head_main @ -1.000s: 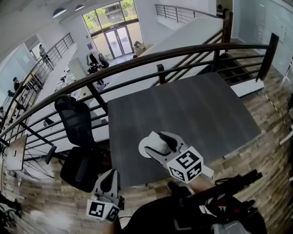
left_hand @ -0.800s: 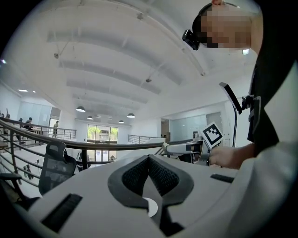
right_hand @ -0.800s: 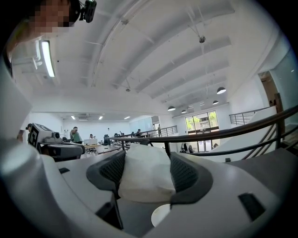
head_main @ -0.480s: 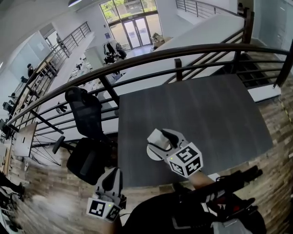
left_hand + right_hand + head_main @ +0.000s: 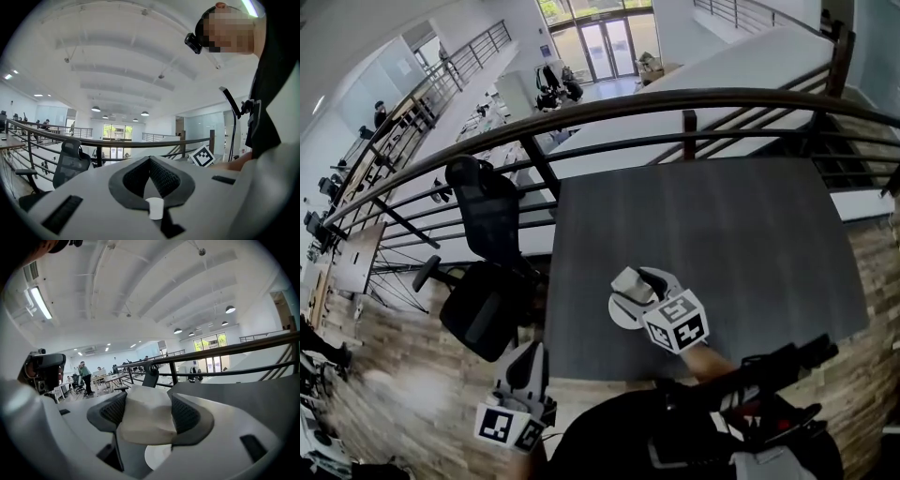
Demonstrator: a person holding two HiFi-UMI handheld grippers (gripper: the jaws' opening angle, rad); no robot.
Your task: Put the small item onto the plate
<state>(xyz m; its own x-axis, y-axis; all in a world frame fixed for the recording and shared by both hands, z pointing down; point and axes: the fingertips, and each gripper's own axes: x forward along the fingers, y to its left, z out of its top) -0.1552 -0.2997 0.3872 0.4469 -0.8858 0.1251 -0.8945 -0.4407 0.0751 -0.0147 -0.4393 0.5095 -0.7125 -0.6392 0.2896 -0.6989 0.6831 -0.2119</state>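
Observation:
A small white plate [image 5: 617,319] lies near the front edge of the dark grey table [image 5: 722,234]. My right gripper [image 5: 635,282] hovers just above the plate, shut on a small pale blocky item [image 5: 627,279]. In the right gripper view the item [image 5: 146,416] fills the gap between the black pads [image 5: 186,414], and the plate [image 5: 157,456] shows below it. My left gripper [image 5: 525,368] hangs off the table at the lower left, over the floor. Its jaws meet in the left gripper view [image 5: 151,177] with nothing between them.
A dark metal railing [image 5: 675,101] runs along the table's far side. Two black office chairs [image 5: 487,225] [image 5: 473,309] stand left of the table on the wooden floor. The table's right half is bare. A person's dark clothing [image 5: 675,441] fills the bottom.
The head view has swung, so the table sits further right in the picture. My right gripper stays over the plate with the item held. The left gripper has not moved.

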